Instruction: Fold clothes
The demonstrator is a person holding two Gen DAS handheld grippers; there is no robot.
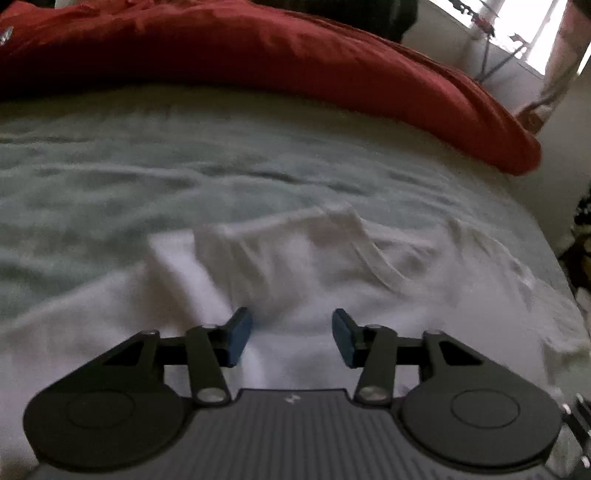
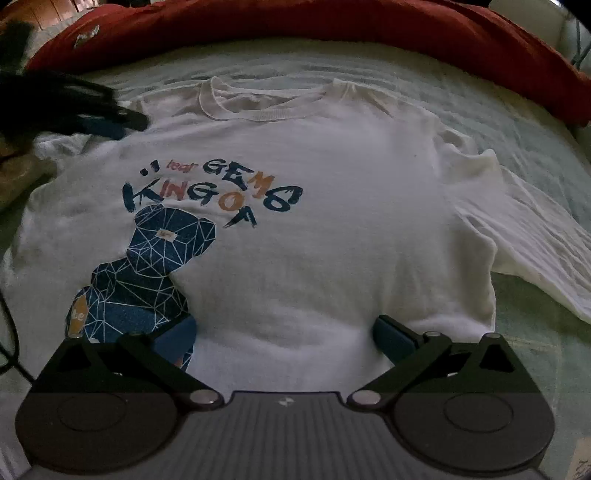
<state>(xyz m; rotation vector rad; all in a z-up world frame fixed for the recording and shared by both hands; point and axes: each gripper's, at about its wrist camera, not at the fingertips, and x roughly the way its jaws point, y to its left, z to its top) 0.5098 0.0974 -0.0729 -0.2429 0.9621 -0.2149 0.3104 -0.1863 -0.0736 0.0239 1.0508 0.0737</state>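
Lying flat on the bed (image 2: 535, 332), the white shirt (image 2: 332, 240) looks soft and light, best pinched at its hem or sleeve by the empty, spread left claw (image 1: 291, 338) and right claw (image 2: 284, 336).

White shirt (image 2: 332, 206): matt cotton-like knit, ribbed collar. Red blanket (image 1: 295, 55): cloth, perhaps slightly sheeny.

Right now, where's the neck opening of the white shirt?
In the right wrist view, the neck opening sits at the far end of the white shirt, just short of the red blanket beyond it.
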